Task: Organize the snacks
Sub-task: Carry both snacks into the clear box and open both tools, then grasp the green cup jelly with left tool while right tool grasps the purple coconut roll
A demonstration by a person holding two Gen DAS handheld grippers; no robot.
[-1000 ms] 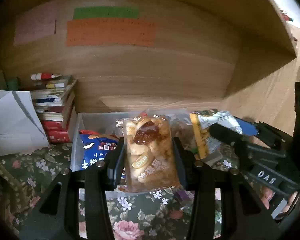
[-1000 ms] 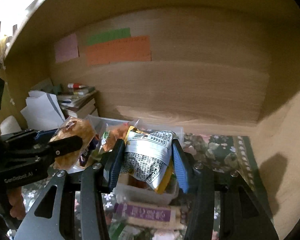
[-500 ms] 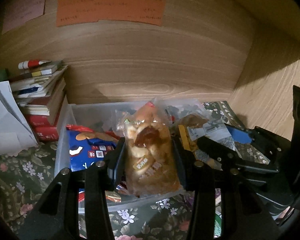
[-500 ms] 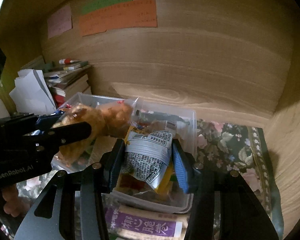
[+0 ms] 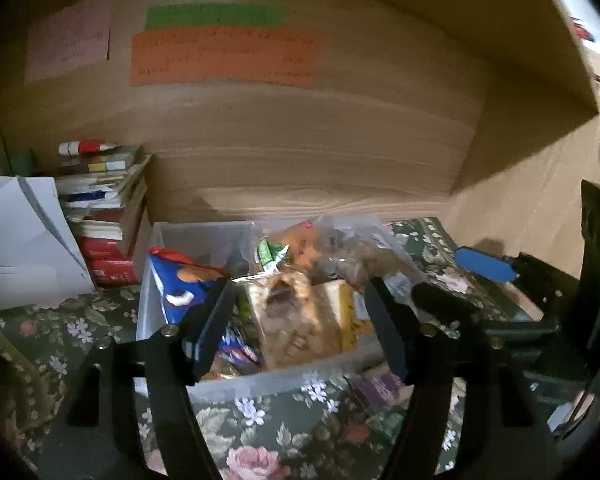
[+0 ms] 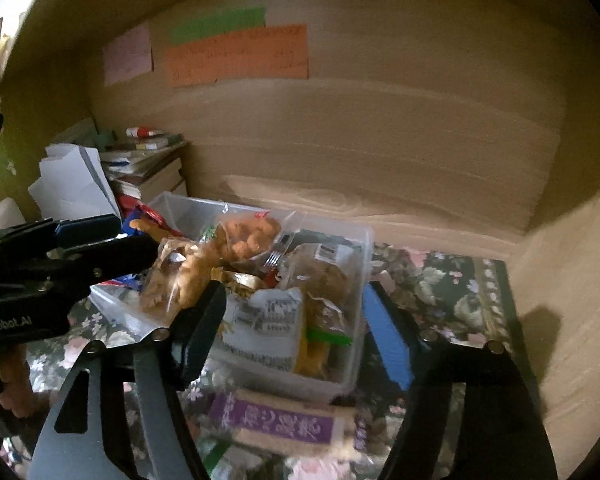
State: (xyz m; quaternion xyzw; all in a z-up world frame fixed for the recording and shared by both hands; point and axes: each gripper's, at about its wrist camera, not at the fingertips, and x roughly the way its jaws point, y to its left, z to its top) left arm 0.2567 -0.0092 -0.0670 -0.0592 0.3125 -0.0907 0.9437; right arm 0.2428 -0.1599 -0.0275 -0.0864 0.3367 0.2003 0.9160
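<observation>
A clear plastic bin [image 5: 260,378] [image 6: 360,240] full of snack packets stands on a floral cloth. My left gripper [image 5: 300,316] is open above it; the brown snack bag [image 5: 296,320] lies in the bin between its fingers. My right gripper [image 6: 296,320] is open too; the grey-and-yellow packet [image 6: 264,324] rests in the bin's near end. A blue packet [image 5: 176,280] lies at the bin's left side. The left gripper also shows in the right wrist view [image 6: 100,248], beside the brown snack bag [image 6: 176,276].
A purple-labelled packet [image 6: 284,424] lies on the cloth in front of the bin. A stack of books [image 5: 104,208] and white paper [image 5: 20,240] stand to the left. The wooden back wall [image 5: 300,152] carries coloured notes; a wooden side wall [image 6: 572,320] is at right.
Both grippers have opened and let go of their packets, which now lie in the bin. Both grippers have pulled back a little.
</observation>
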